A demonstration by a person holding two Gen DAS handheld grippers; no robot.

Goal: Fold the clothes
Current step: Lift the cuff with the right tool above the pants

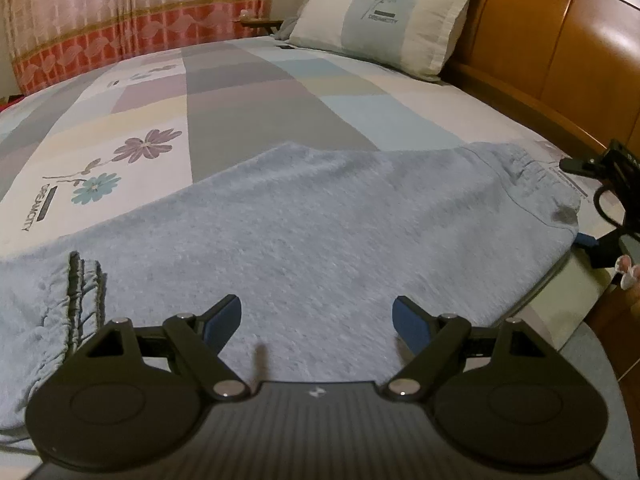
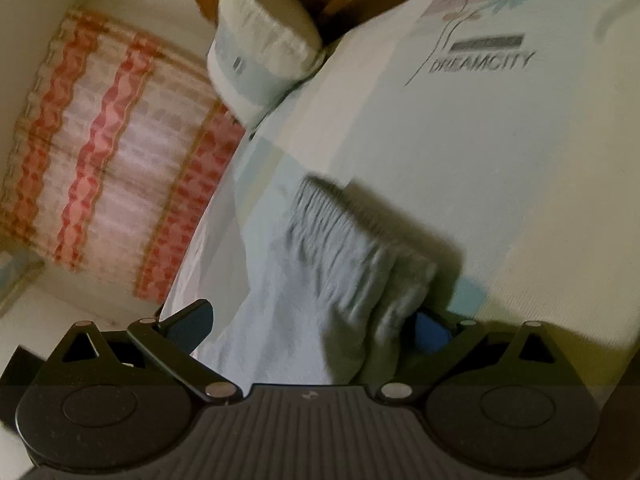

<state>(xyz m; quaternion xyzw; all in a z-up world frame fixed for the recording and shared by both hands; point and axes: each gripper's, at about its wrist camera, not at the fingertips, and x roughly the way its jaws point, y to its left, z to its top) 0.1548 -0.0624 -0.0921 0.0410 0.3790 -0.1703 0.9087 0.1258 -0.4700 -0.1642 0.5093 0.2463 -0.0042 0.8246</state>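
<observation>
A light blue-grey fleece garment [image 1: 320, 220] lies spread flat across the bed [image 1: 240, 92], with a gathered elastic end at the left [image 1: 84, 292] and another at the right [image 1: 528, 168]. My left gripper [image 1: 318, 320] hovers just over the garment's near edge, open, with nothing between its blue pads. My right gripper [image 2: 316, 320] is at the garment's right end. Its jaws stand wide, and the gathered waistband [image 2: 340, 240] lies between them, covering part of the right pad [image 2: 432, 332]. In the left wrist view its black fingers [image 1: 576, 166] show at the far right.
A pillow [image 1: 384, 20] lies at the head of the bed against a wooden headboard [image 1: 560, 60]. A red and pink curtain [image 1: 120, 12] hangs beyond the far side. The bed's near right corner drops to a grey mat [image 1: 600, 360].
</observation>
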